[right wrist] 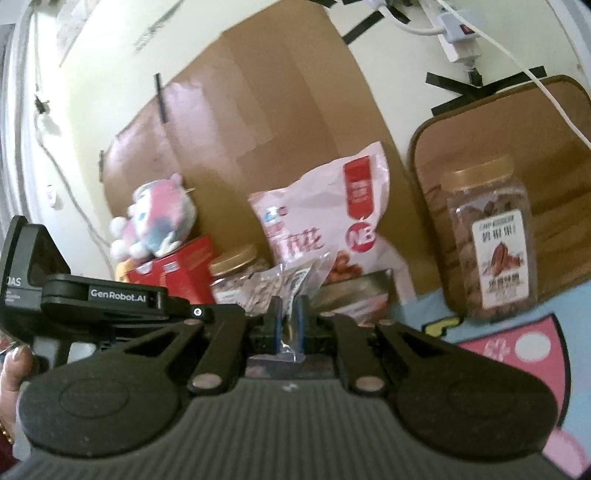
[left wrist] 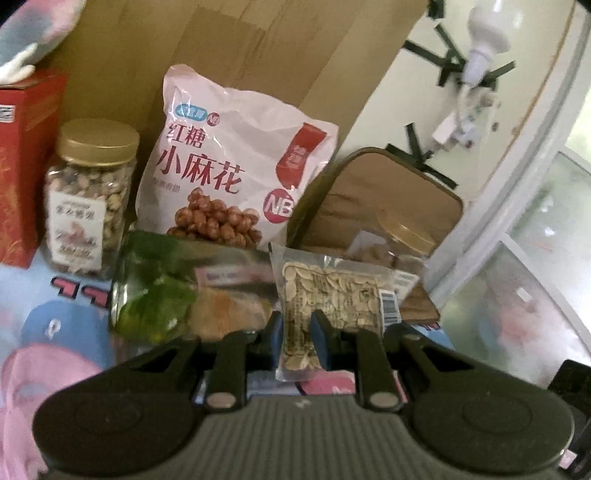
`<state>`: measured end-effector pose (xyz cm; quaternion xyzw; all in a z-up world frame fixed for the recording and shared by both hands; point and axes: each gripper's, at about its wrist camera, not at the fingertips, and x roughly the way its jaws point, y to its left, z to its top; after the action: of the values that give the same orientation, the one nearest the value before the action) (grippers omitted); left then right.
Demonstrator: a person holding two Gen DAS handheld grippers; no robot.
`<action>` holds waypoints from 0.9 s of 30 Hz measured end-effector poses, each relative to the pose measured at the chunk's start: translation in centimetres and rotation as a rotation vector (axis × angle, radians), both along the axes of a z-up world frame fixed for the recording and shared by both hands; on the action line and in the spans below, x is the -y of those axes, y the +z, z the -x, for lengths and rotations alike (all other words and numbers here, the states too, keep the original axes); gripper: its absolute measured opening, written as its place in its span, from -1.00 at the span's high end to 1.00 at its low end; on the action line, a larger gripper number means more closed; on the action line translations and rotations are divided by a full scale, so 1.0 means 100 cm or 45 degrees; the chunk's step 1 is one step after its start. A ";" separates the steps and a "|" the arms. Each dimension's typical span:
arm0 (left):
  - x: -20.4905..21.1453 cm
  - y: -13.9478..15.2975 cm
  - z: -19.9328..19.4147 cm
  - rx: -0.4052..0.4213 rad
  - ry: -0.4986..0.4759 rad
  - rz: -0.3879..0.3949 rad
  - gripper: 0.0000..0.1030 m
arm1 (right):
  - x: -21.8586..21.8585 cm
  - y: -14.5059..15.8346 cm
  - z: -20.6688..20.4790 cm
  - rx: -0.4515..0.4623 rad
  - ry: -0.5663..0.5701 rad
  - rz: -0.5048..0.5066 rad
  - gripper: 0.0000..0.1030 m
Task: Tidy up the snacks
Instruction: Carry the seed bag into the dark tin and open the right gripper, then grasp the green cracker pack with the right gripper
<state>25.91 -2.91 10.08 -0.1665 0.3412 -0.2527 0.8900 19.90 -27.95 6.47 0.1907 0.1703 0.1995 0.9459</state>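
My left gripper point(left wrist: 297, 334) is shut on a clear pack of pale seeds point(left wrist: 332, 291) and holds it upright in front of the snacks. My right gripper point(right wrist: 289, 317) is shut on a shiny clear snack pack point(right wrist: 291, 286), gripping its lower edge. A pink bag of brown-sugar twists point(left wrist: 236, 158) leans on cardboard behind; it also shows in the right wrist view point(right wrist: 332, 225). A green and orange packet point(left wrist: 184, 291) lies in front of it. A gold-lidded nut jar point(left wrist: 92, 195) stands at the left. Another gold-lidded jar point(right wrist: 491, 243) stands at the right.
A red box point(left wrist: 26, 162) stands far left with a plush toy point(right wrist: 159, 218) on it. A tan cushion point(left wrist: 388, 195) leans on the wall at right. Cardboard point(right wrist: 258, 122) backs the snacks. A power strip with cables point(right wrist: 458, 33) hangs on the wall. The other gripper's body point(right wrist: 92, 295) is at left.
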 end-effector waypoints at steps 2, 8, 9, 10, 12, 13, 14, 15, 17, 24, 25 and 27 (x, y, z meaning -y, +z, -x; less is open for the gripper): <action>0.005 -0.005 -0.017 -0.008 0.013 -0.023 0.67 | 0.001 -0.004 -0.017 -0.009 -0.011 0.024 0.79; 0.014 -0.028 -0.057 -0.075 0.045 -0.072 0.66 | -0.013 -0.024 -0.053 -0.006 -0.088 0.240 0.60; 0.015 -0.032 -0.059 -0.080 0.050 -0.085 0.66 | -0.014 -0.028 -0.054 0.009 -0.117 0.268 0.42; 0.016 -0.034 -0.060 -0.077 0.056 -0.091 0.66 | -0.014 -0.031 -0.053 0.017 -0.127 0.275 0.12; 0.016 -0.036 -0.059 -0.079 0.058 -0.096 0.66 | -0.012 -0.033 -0.049 0.034 -0.140 0.283 0.05; 0.015 -0.036 -0.055 -0.082 0.057 -0.090 0.66 | -0.011 -0.032 -0.046 0.048 -0.153 0.290 0.05; 0.014 -0.034 -0.052 -0.080 0.052 -0.083 0.66 | -0.010 -0.030 -0.043 0.057 -0.166 0.287 0.05; 0.011 -0.030 -0.047 -0.072 0.044 -0.076 0.66 | -0.006 -0.027 -0.039 0.062 -0.174 0.261 0.05; 0.003 -0.019 -0.030 -0.035 0.030 -0.069 0.66 | -0.001 -0.021 -0.031 0.056 -0.168 0.201 0.05; -0.063 -0.002 0.056 0.031 0.084 -0.035 0.60 | 0.001 -0.020 0.014 0.006 -0.144 0.109 0.15; -0.075 -0.005 0.067 0.015 0.114 -0.040 0.60 | 0.002 -0.022 0.022 -0.021 -0.119 0.071 0.27; -0.097 -0.012 0.086 -0.014 0.166 -0.045 0.60 | -0.003 -0.028 0.034 -0.072 -0.064 0.017 0.32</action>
<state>17.29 6.82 8.92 -0.1741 0.3389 -0.1872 0.9054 16.51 -27.67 3.71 0.1942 0.1934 0.1691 0.9467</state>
